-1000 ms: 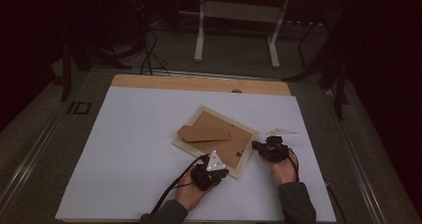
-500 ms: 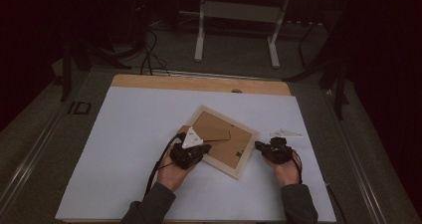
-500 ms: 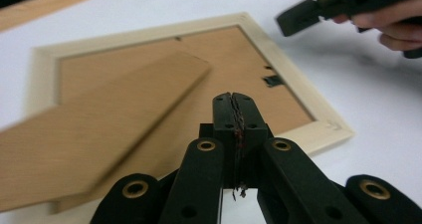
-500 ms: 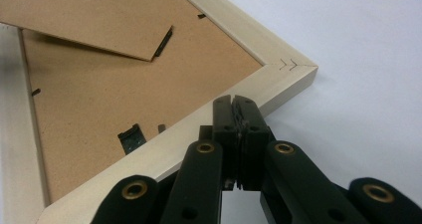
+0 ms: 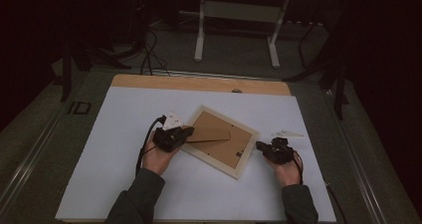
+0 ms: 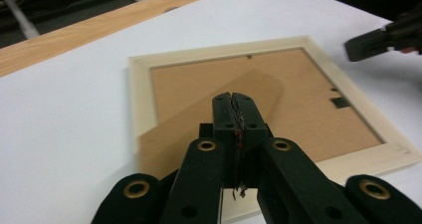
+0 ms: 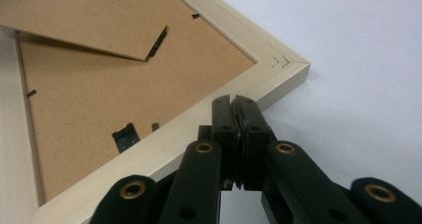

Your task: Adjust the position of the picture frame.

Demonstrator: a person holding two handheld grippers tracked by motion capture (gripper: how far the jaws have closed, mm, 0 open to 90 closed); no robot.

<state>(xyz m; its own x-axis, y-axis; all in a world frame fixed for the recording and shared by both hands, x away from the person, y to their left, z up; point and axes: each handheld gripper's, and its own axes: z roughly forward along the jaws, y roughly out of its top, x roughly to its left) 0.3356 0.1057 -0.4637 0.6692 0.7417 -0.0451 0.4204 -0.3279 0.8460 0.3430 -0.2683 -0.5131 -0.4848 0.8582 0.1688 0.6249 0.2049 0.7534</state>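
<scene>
From the high view, a pale wooden picture frame (image 5: 221,140) is lying face down and skewed on the white table cover (image 5: 114,184), with the left gripper (image 5: 185,133) sitting at its left edge and the right gripper (image 5: 260,145) just off its right edge. In the left gripper view, the jaws are pressing together over a loose brown backing flap (image 6: 179,129) (whether they are pinching it I cannot tell). In the right gripper view, the jaws are likewise meeting, holding nothing, beside the frame's near rail (image 7: 184,129), while the flap's dark-clipped end (image 7: 99,30) is lifting above the backing board (image 7: 99,104).
</scene>
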